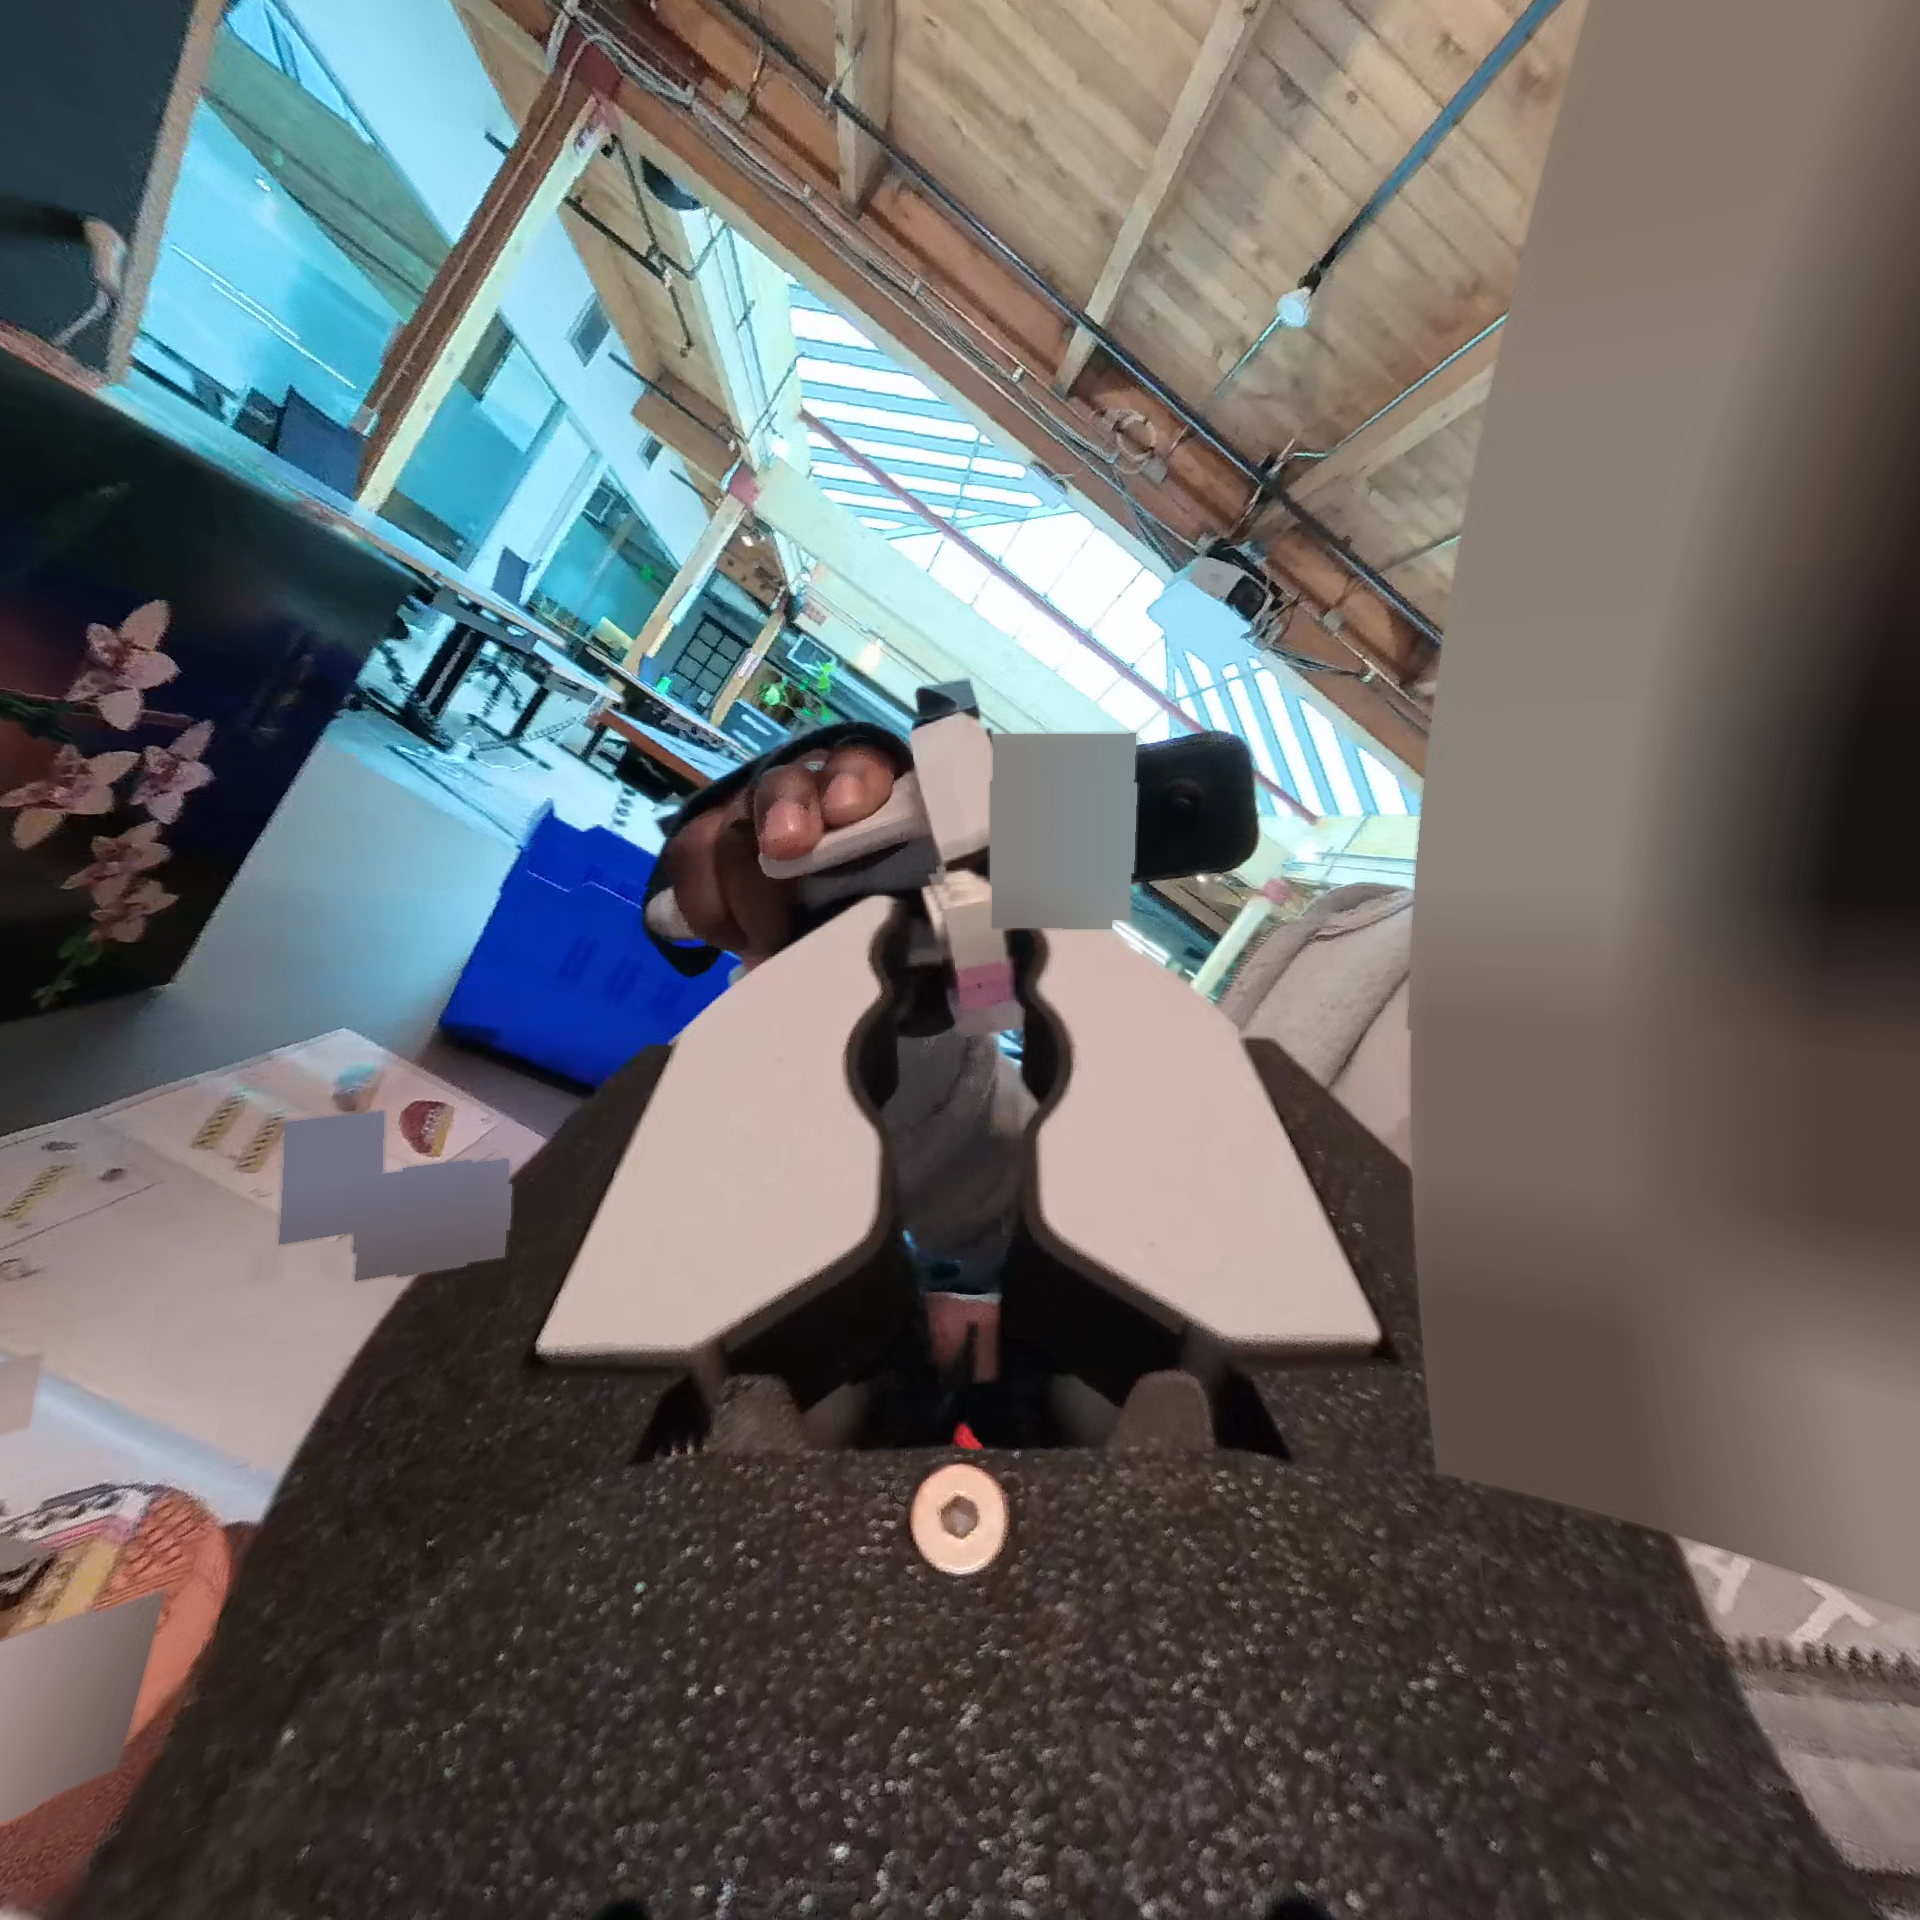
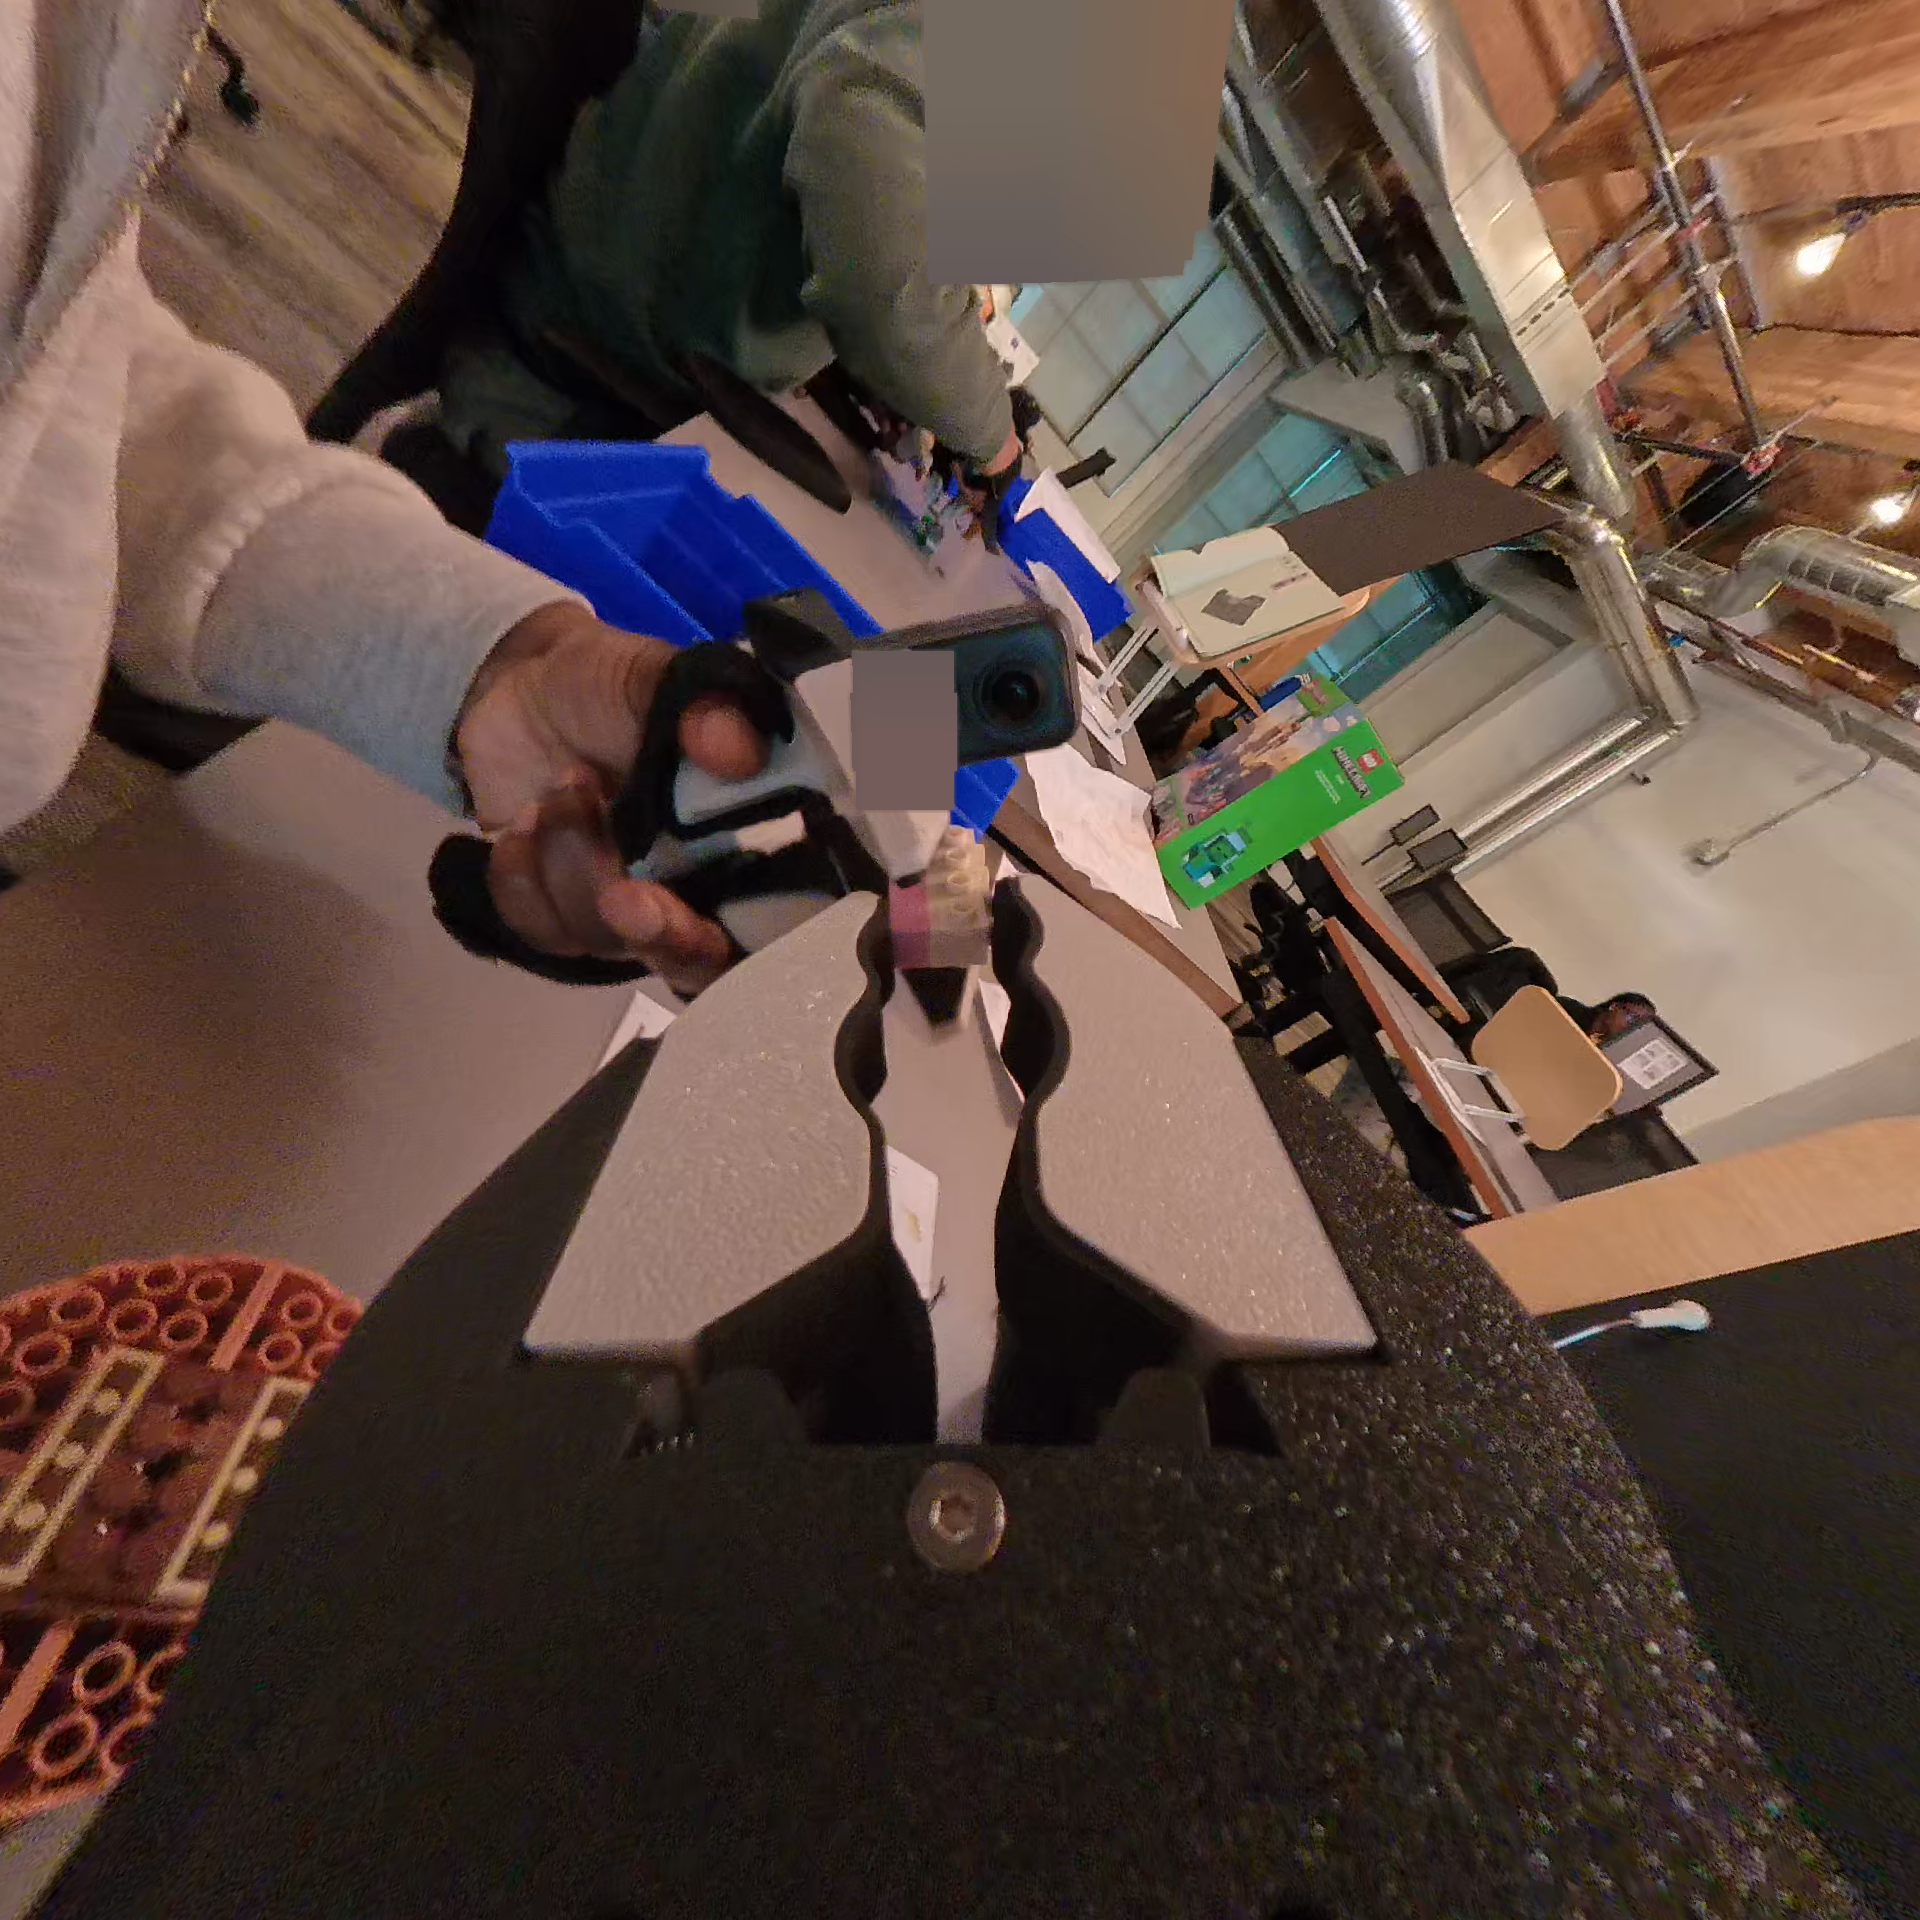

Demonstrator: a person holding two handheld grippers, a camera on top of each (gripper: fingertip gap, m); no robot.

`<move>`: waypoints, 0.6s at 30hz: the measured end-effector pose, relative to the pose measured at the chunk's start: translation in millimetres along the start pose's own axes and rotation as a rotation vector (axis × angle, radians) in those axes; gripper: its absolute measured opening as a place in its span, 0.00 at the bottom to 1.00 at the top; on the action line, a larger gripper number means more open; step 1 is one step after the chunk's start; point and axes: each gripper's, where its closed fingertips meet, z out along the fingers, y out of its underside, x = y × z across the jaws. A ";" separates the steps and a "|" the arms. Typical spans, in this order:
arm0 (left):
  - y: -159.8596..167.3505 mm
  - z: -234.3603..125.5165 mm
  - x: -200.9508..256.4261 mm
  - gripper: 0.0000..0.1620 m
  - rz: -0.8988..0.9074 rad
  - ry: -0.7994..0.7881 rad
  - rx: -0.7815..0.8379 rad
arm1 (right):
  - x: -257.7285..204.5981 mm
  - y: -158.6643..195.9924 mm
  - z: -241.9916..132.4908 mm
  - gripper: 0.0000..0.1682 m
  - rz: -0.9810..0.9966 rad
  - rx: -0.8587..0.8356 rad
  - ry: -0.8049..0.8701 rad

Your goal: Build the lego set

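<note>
While the left gripper (image 1: 961,971) and right gripper (image 2: 940,940) face tip to tip, jaws pinching the small pink-and-white brick stack (image 2: 935,914) between their tips, press straight along the jaws' axis, without twisting, to seat it.

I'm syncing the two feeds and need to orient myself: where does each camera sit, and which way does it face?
Left wrist view: sits on the left gripper, tilted up toward the wooden ceiling; shows the hand holding the right gripper.
Right wrist view: sits on the right gripper, facing along the grey table; shows the cream sleeve and hand holding the left gripper.
Shared: the small pink-and-white lego piece between both tips, and the blue plastic bin.
</note>
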 end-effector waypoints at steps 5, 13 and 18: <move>7.6 -0.8 1.6 0.24 0.027 -0.007 -0.058 | 1.5 3.5 -1.9 0.11 0.066 0.018 0.017; 21.2 -8.7 -6.5 0.19 0.045 -0.079 -0.117 | -15.4 11.5 -7.7 0.11 0.116 -0.010 -0.019; 34.8 -14.2 -8.7 0.14 -0.018 -0.063 -0.117 | -24.9 24.5 -17.0 0.11 0.209 -0.031 -0.009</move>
